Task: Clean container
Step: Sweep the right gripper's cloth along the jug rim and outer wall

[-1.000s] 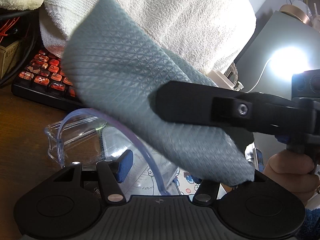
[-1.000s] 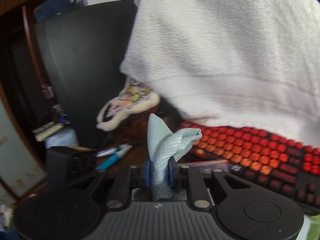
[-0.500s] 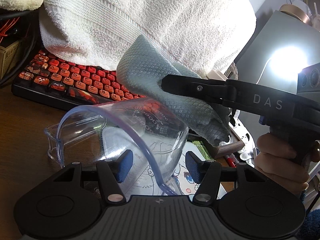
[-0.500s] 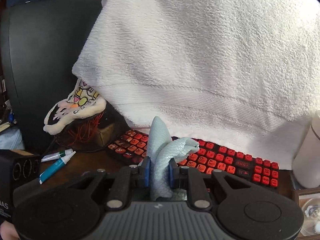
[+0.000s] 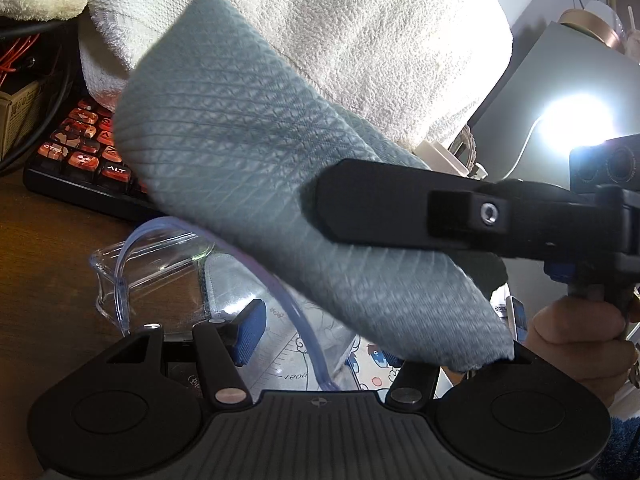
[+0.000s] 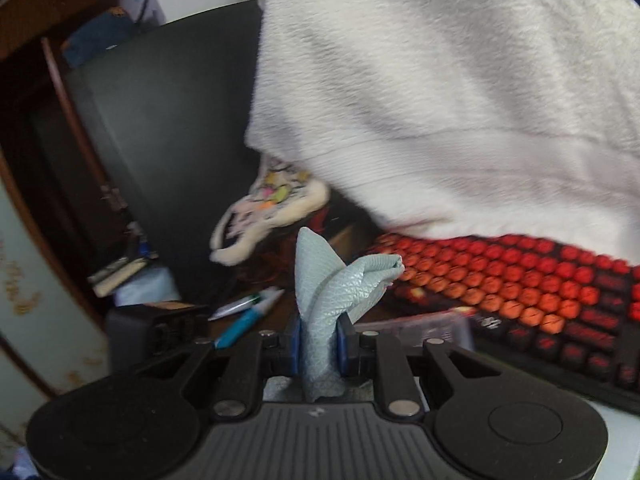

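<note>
The clear plastic measuring container (image 5: 168, 264), with printed scale marks on its wall and a bluish rim, sits low in the left wrist view, just ahead of the left tongs (image 5: 320, 332), on or just above the brown wooden desk (image 5: 44, 248). One blue pad (image 5: 248, 332) of these tongs shows against the container's wall; the other is hidden under cloth, so I cannot tell whether they grip the container or merely frame it. Nothing solid or liquid can be made out inside the container; its wall shows only glare and the cartoon-printed sheet (image 5: 372, 364) behind it. Whether the plastic is clean or smeared is beyond what these views settle.

Over the container's mouth hangs the grey-blue waffle-textured cleaning cloth (image 5: 256, 184), covering much of its opening. It is clamped in the right tongs (image 6: 318, 344), whose pads are drawn in narrow on a bunched fold of it, and a hand (image 5: 576, 344) holds their handle at the right edge.

As a judgement, the wiping looks to be in hand: the cloth is at the mouth, but the scene fits either going in for a pass or coming out after one, and how much of the interior remains to be wiped cannot be read.

Beyond lie a black keyboard with red-orange keys (image 6: 520, 284), a white terry towel (image 5: 360, 40) draped above it, and a bright lamp (image 5: 572, 120).
</note>
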{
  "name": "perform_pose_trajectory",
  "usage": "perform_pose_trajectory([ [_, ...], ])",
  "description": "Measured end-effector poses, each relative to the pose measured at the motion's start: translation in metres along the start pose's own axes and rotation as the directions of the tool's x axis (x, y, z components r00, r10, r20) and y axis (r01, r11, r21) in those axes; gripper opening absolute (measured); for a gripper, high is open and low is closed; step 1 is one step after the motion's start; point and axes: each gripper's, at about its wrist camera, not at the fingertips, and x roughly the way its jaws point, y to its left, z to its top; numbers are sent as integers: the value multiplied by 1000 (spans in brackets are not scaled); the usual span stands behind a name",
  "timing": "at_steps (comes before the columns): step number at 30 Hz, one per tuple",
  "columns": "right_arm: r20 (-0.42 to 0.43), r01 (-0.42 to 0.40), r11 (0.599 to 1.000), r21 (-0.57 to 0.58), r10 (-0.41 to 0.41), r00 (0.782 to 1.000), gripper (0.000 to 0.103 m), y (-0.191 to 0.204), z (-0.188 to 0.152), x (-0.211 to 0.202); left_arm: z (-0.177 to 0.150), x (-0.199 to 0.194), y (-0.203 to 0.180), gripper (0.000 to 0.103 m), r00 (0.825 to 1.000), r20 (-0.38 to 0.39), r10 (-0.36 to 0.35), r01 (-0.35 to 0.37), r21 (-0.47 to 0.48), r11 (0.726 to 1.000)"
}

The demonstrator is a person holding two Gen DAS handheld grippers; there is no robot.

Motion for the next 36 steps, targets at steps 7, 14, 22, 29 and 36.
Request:
perform_pose_trajectory([
  [7, 29, 151, 985, -80, -149, 988, 17, 14, -1, -1, 1, 1, -1, 57, 1000, 0, 1, -1, 0, 1000],
  [14, 43, 201, 976, -81, -198, 979, 17, 15, -1, -1, 1, 2, 0, 57, 1000, 0, 1, -1, 1, 1000],
  [22, 33, 163, 986, -41, -161, 986, 17, 9, 1, -2, 1, 3, 0, 57, 1000, 1, -1, 1, -2, 1000],
  [29, 6, 67, 998, -14, -67, 998, 17, 0, 0, -5, 0, 3, -1, 57, 1000, 2, -1, 1, -2, 1000],
  [36, 22, 142, 987, -71, -141, 990, 17, 10, -2, -2, -1, 1, 0, 57, 1000, 2, 0, 0, -2, 1000],
])
